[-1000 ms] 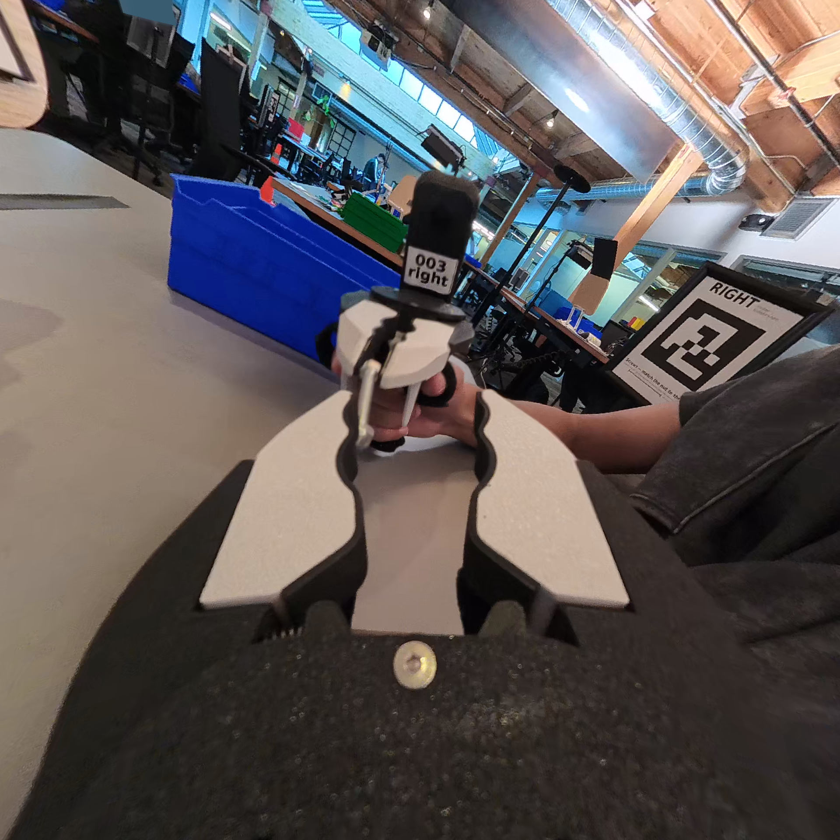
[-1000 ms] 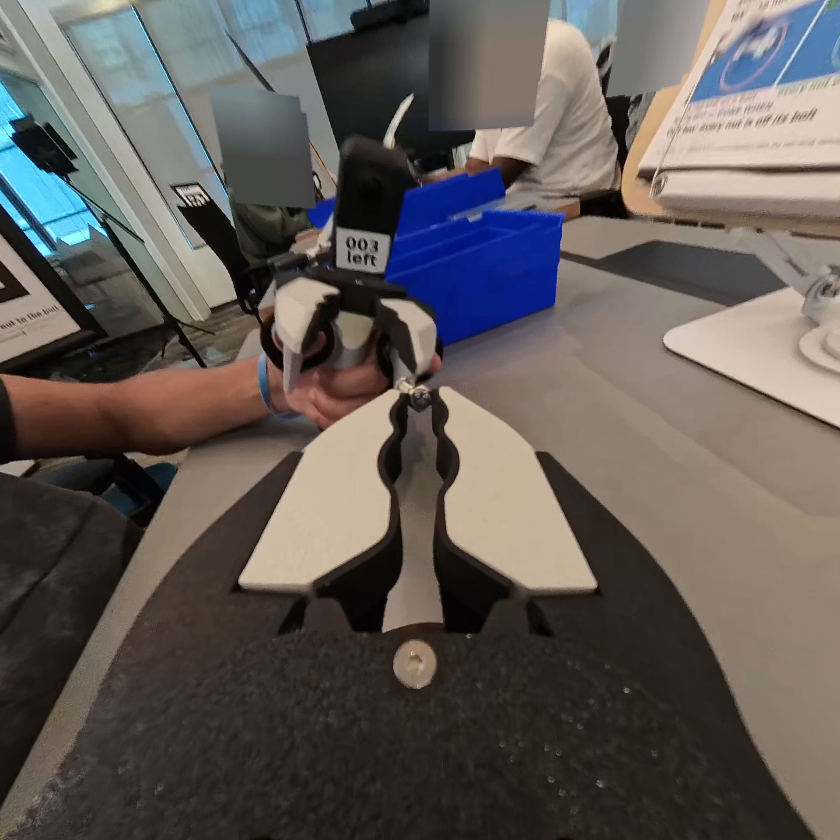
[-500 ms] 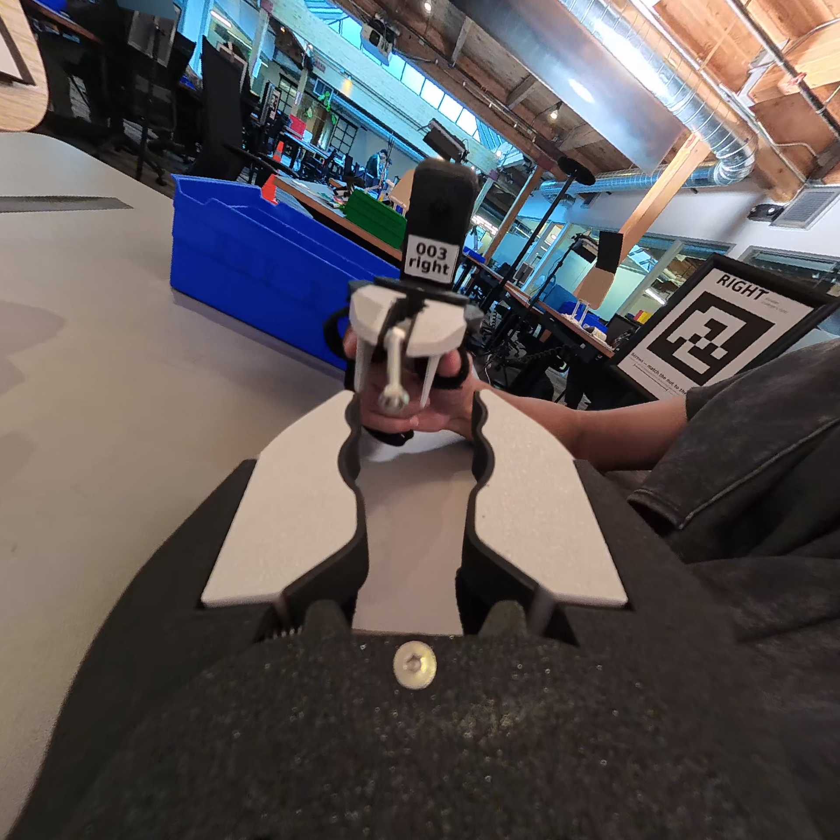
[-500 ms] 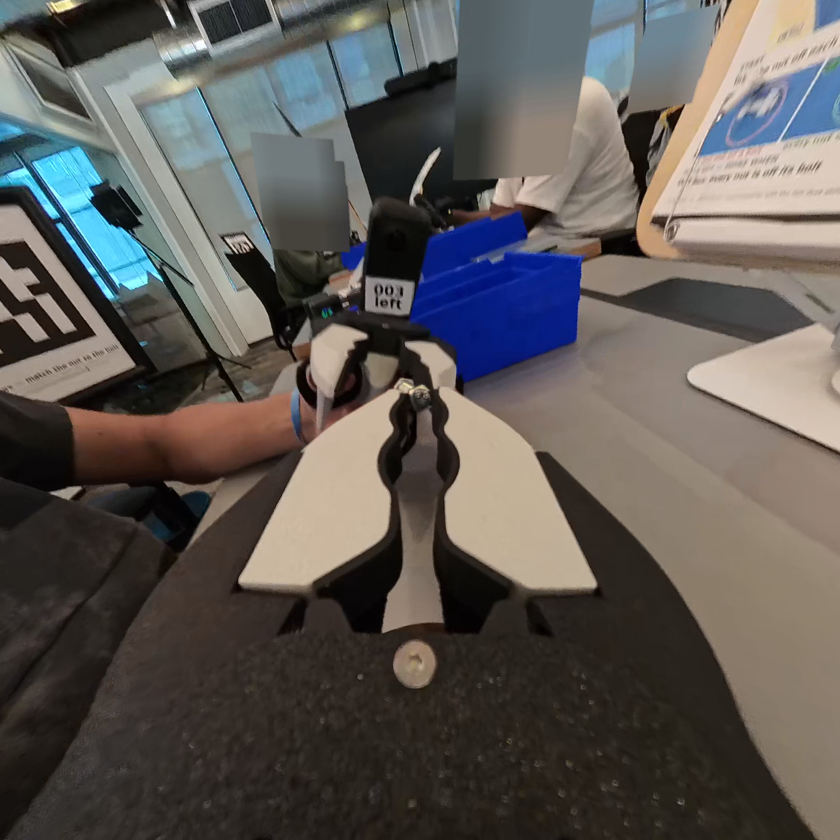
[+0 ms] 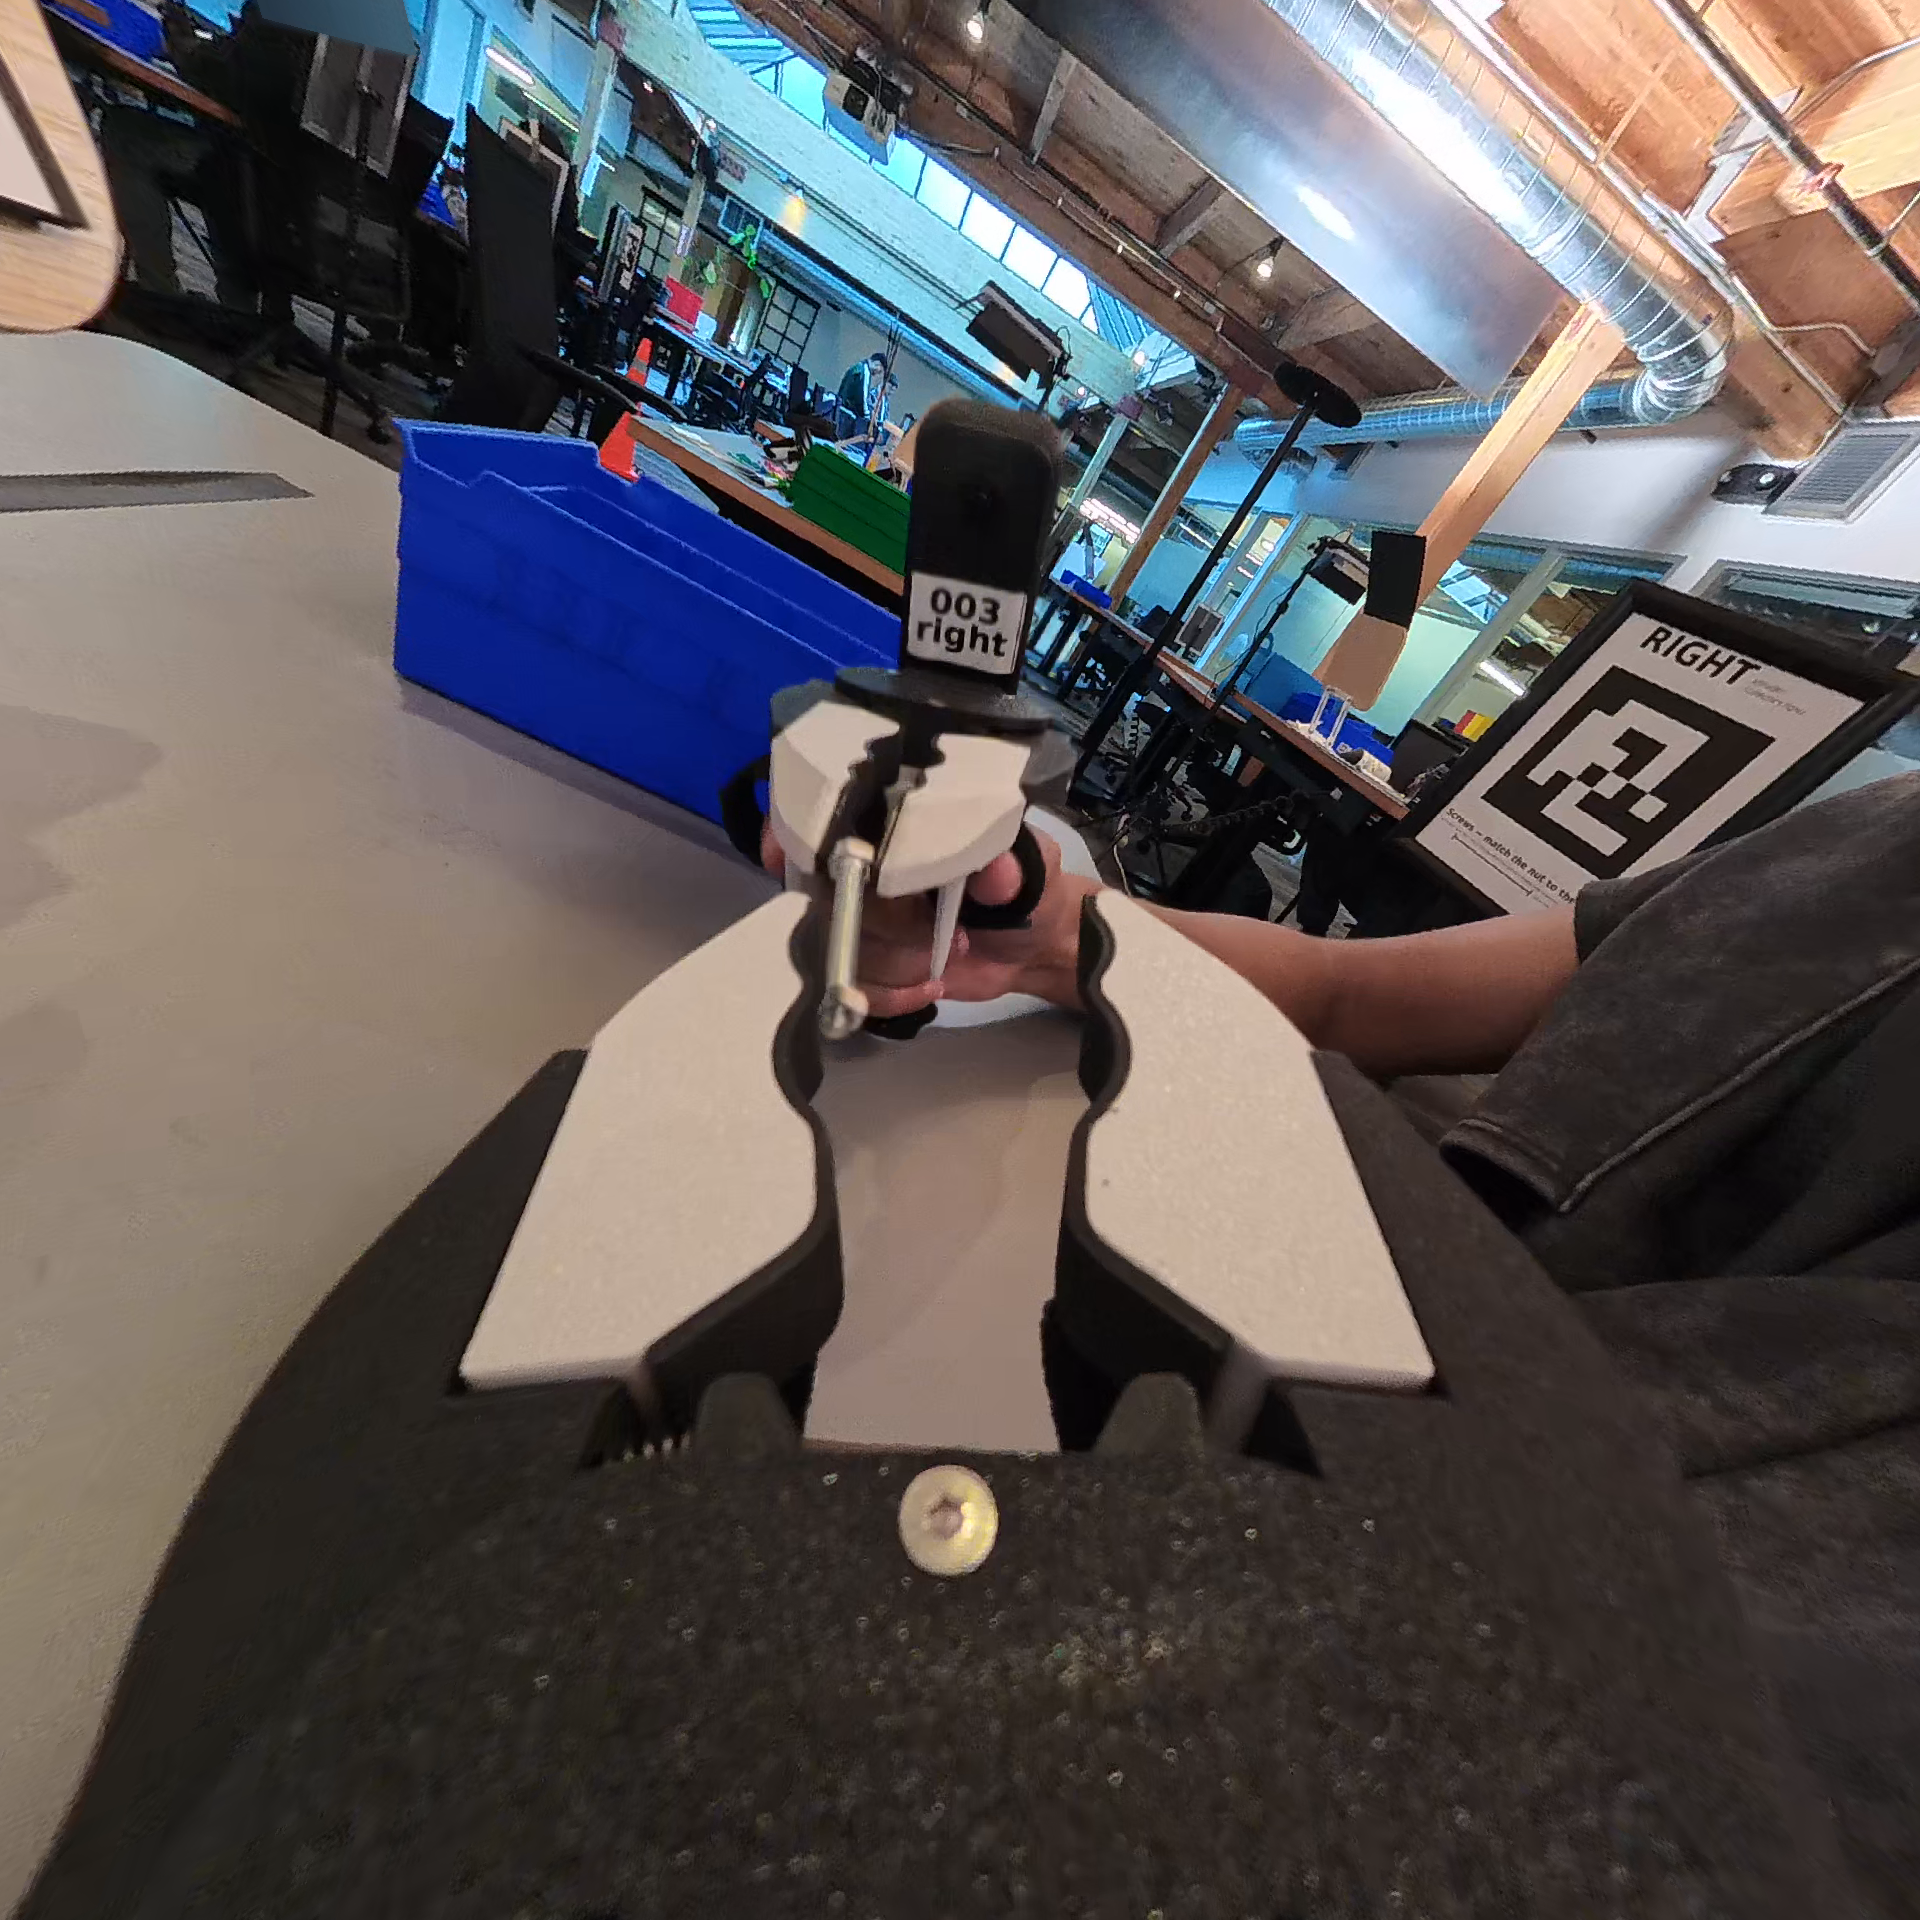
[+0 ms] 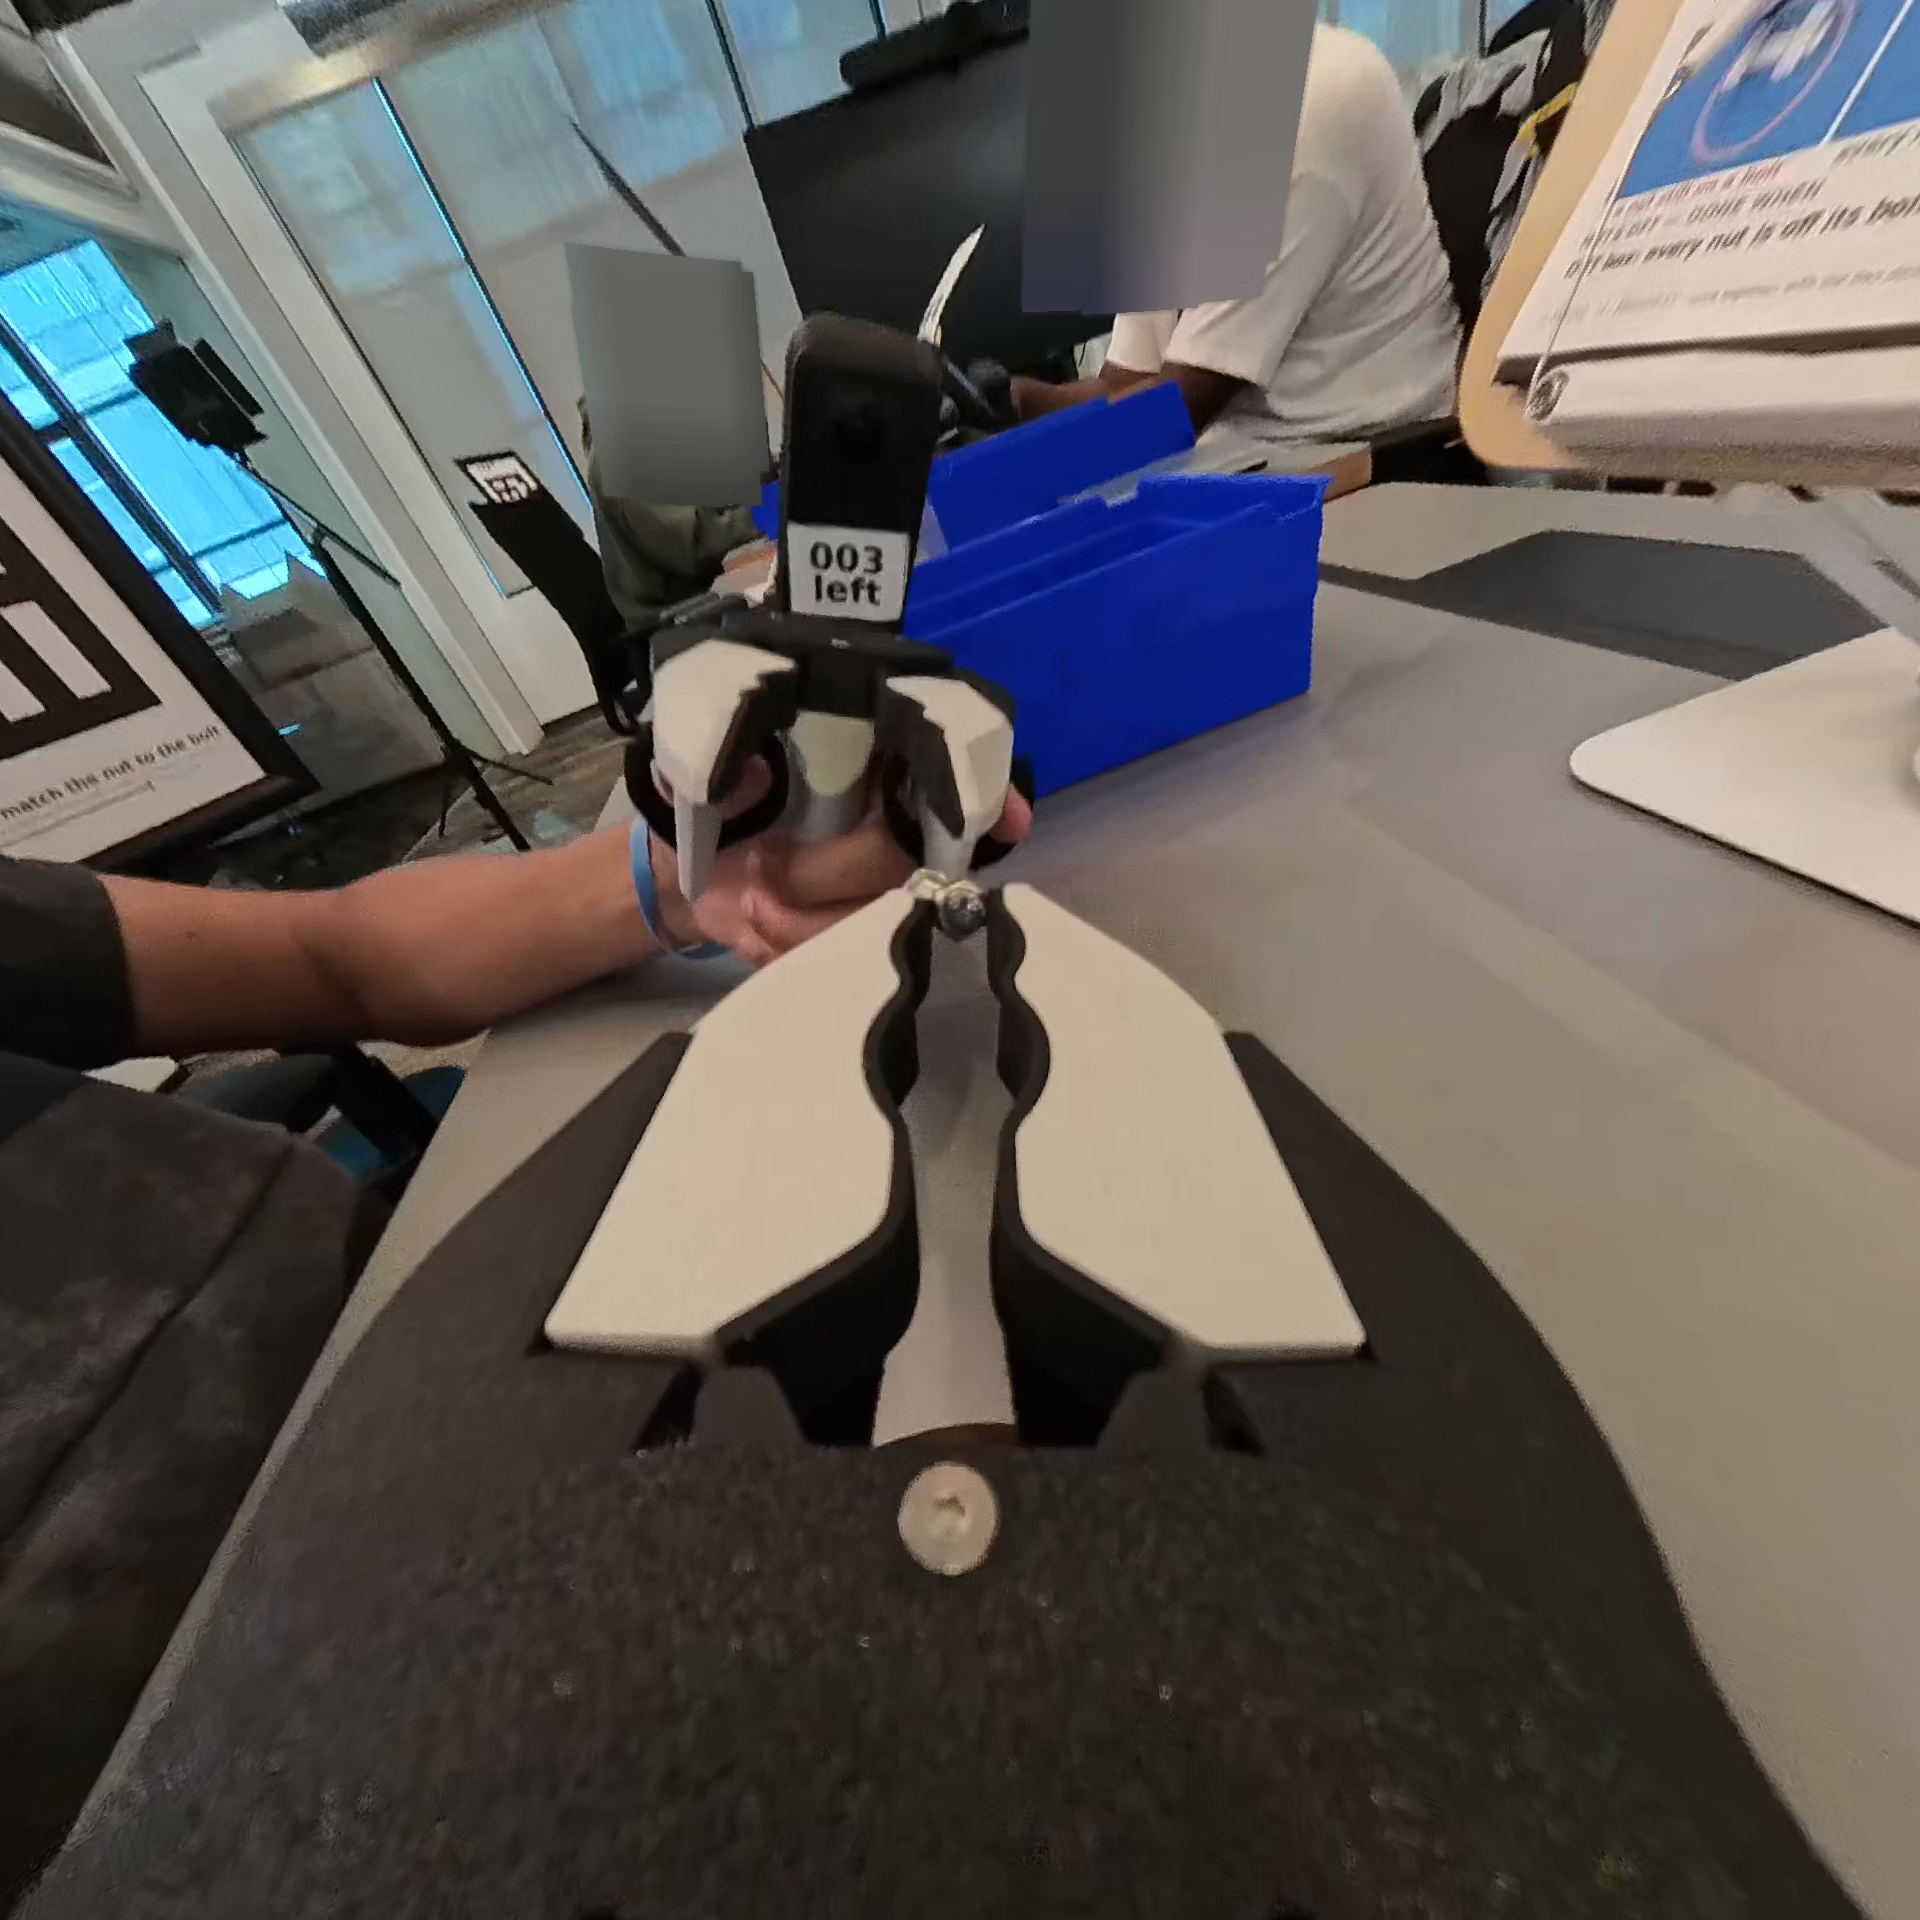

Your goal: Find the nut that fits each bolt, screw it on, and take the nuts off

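My right gripper (image 6: 958,914) is shut on a silver bolt (image 6: 958,906) at its fingertips. In the left wrist view the right gripper (image 5: 883,821) faces me. The bolt (image 5: 844,940) sticks out of it, angled down, and its end is close to the tip of my left finger (image 5: 800,935). My left gripper (image 5: 945,935) is open and empty, with a wide gap. In the right wrist view the left gripper (image 6: 821,873) is open, and one of its fingertips (image 6: 940,857) is at the bolt. I cannot tell whether a nut is on the bolt.
A blue bin (image 5: 623,613) stands on the grey table (image 5: 260,935) behind the grippers; it also shows in the right wrist view (image 6: 1122,644). A white stand base (image 6: 1766,769) is at the right. A framed black-and-white marker sign (image 5: 1631,779) stands off the table edge. People sit beyond the bin. Both grippers' tips are close together, under 4 cm apart.
The right gripper rocked with the bolt: it pointed left, then straight at the left gripper, now down-left again by the left finger. The left gripper stays open.
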The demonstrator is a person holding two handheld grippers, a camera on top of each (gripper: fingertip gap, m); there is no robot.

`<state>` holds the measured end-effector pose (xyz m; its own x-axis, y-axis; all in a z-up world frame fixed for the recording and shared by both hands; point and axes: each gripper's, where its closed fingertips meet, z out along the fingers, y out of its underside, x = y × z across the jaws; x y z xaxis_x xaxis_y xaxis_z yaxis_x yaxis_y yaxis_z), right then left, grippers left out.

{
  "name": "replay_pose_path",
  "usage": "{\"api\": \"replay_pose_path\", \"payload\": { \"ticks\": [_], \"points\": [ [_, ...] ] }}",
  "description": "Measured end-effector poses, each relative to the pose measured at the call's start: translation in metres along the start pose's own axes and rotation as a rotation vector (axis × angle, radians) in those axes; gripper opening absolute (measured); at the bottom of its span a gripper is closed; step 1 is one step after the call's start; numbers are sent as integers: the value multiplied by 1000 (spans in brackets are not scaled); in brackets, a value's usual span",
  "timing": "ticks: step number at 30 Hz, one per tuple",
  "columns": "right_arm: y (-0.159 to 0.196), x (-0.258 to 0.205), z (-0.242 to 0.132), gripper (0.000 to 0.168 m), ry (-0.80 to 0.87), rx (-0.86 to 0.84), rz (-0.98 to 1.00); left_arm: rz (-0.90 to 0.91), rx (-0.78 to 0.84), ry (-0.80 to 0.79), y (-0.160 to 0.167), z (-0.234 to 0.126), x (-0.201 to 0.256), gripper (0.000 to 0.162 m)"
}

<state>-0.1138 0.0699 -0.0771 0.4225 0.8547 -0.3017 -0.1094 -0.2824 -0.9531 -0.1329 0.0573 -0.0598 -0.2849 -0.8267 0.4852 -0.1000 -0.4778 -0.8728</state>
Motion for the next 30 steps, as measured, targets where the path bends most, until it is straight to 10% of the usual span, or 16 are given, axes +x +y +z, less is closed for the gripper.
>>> {"api": "replay_pose_path", "payload": {
  "ticks": [30],
  "points": [
    [5, 1, 5, 10, -4, -24, 8, 9, 12, -10, -3, -2, -1, 45]
  ]
}}
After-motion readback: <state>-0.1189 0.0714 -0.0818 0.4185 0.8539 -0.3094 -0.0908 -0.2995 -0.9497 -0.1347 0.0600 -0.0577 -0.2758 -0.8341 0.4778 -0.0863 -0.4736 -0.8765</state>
